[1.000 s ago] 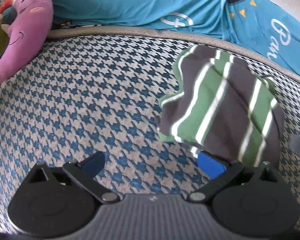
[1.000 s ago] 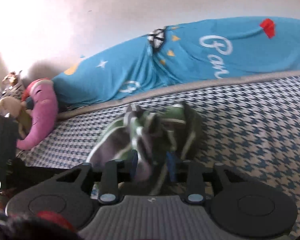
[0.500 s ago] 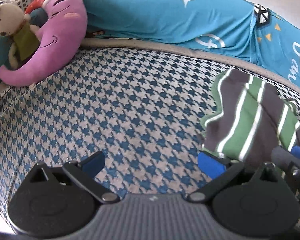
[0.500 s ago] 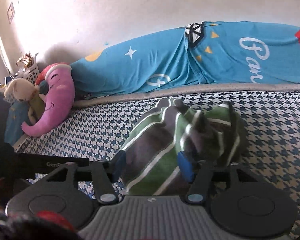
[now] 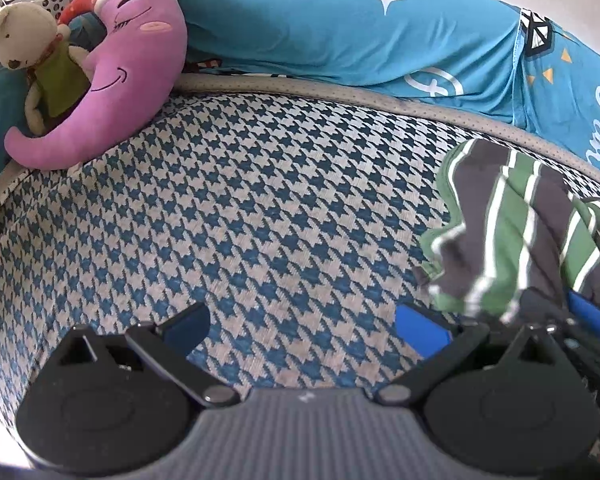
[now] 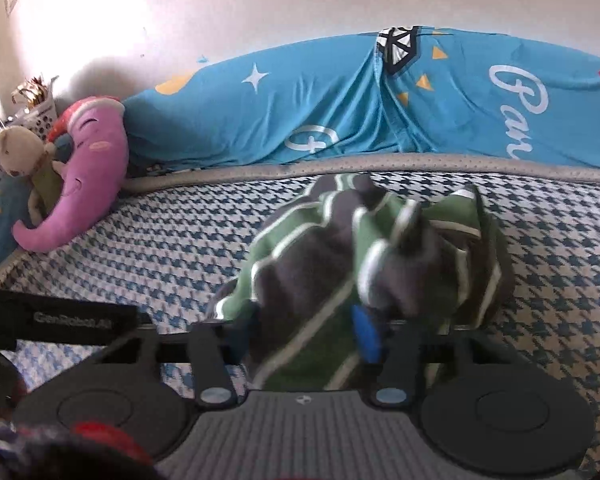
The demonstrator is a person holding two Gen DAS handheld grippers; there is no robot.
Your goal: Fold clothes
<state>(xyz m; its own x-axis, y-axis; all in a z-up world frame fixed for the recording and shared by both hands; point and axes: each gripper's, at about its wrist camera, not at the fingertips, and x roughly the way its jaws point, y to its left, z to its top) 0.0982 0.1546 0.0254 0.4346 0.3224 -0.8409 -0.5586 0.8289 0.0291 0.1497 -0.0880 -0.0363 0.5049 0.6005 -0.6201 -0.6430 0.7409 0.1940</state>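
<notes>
The right gripper (image 6: 306, 334) sits low and level over the bed (image 6: 560, 280), its blue-padded fingers (image 6: 366, 334) closed on a bunched green, grey and white striped garment (image 6: 380, 248). The cloth fills the gap between the fingers and spills forward onto the houndstooth cover. It is blurred here, so its folds are hard to read.

The left gripper (image 5: 302, 328) hovers to the left of the garment, tilted down toward the bed cover, its fingers (image 5: 420, 326) spread wide with only bare houndstooth between them. Its right finger lies just beside the garment's near edge; whether they touch cannot be told. In the right wrist view a black part at the left edge carries pale lettering that looks like "GenRobot AI", though it is blurred.

Beyond the garment, along the bed's far edge, lies a long blue pillow (image 5: 340, 28) printed with a white star and cursive letters starting "Par". Left of the garment, at the far corner, rest a pink moon plush (image 5: 128, 80) and a cream stuffed rabbit (image 5: 24, 36).
</notes>
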